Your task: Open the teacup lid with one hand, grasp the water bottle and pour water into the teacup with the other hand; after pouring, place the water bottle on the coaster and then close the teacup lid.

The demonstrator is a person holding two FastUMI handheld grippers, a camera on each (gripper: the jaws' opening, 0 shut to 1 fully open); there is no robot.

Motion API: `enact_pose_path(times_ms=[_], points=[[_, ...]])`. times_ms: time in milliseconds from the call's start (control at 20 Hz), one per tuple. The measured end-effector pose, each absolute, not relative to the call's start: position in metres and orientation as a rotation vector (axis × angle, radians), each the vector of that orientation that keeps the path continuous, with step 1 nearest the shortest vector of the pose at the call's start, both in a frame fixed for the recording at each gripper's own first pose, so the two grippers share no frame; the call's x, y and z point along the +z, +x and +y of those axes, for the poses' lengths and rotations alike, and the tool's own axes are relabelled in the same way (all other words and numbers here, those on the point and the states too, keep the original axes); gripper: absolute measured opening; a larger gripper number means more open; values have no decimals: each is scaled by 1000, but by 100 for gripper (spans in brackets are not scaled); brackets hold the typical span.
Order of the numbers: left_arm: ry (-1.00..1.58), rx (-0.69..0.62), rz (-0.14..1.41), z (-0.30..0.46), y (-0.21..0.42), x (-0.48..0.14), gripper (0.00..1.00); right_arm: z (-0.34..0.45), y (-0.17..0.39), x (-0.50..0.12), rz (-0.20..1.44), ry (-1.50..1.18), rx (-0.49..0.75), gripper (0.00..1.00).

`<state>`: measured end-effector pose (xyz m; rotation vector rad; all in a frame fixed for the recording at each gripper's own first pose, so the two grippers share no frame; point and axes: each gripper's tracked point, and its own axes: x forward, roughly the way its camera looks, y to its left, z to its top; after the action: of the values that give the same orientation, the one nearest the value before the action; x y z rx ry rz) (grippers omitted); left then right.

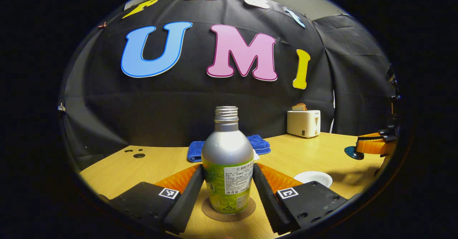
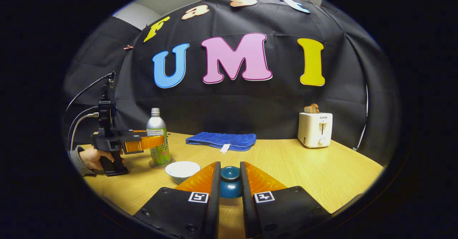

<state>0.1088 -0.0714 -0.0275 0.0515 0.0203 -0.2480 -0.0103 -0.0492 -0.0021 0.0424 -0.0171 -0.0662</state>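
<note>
A silver water bottle (image 1: 227, 149) with a green label and no cap stands upright on a round brown coaster (image 1: 248, 211). My left gripper (image 1: 228, 169) is shut on the bottle's sides; from the right gripper view, that gripper (image 2: 157, 142) and bottle (image 2: 157, 138) are at the left. The white teacup (image 2: 182, 169) sits uncovered on the table, right of the bottle. My right gripper (image 2: 230, 164) is shut on the teal teacup lid (image 2: 230, 183), holding it just above the table to the cup's right. The left gripper view has the right gripper (image 1: 372, 144) and lid (image 1: 353, 153) at its right edge.
A folded blue towel (image 2: 222, 139) lies at the back of the wooden table (image 2: 322, 171). A white toaster (image 2: 315, 128) with bread in it stands at the back right. A hand (image 2: 89, 158) in a grey sleeve holds the left gripper.
</note>
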Motion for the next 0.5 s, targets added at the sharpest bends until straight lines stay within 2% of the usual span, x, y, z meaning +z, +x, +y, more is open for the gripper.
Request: enact_pose_path(times_ms=[50, 100, 150, 500], points=[[50, -241, 23, -72, 110, -28, 86, -49, -10, -2, -17, 42, -66, 31], [51, -236, 22, -73, 110, -28, 96, -50, -11, -2, -17, 43, -66, 31], [50, -229, 17, -72, 108, -24, 98, -50, -10, -2, -18, 43, -66, 31], [6, -161, 69, -48, 60, -35, 98, -48, -10, -2, -21, 44, -40, 31]])
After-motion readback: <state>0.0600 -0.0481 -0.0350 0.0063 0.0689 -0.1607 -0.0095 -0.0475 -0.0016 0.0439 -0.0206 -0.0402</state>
